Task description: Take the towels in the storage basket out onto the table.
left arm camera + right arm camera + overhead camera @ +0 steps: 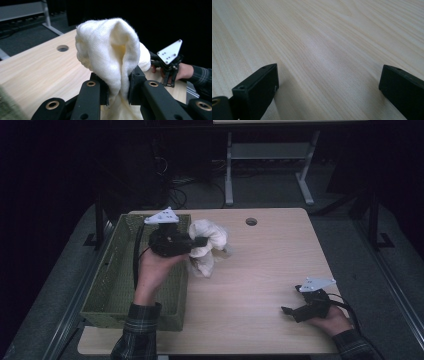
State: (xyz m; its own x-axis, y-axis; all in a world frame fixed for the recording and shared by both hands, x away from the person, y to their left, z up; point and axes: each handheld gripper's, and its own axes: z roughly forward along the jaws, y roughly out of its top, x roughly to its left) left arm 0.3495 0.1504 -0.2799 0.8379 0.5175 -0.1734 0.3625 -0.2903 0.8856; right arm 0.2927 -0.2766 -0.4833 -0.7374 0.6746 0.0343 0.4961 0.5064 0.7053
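Above the table [270,270], the left gripper [200,241] clamps a bunched cream cloth [207,245] beside the green woven basket [112,285]; I'd carry it well over the rim before releasing. Along its jaws, the knit cloth [110,52] looks soft, fuzzy. The right gripper [328,82] rests wide open on pale woodgrain.

Left gripper [200,241]: black body, brass-ringed screw holes along both jaw arms, grey three-cornered plate on top (small dots on its face), black cable trailing. Right gripper [286,310]: same black build, same plate, black cable. Sleeves [137,330]: dark plaid, both arms.
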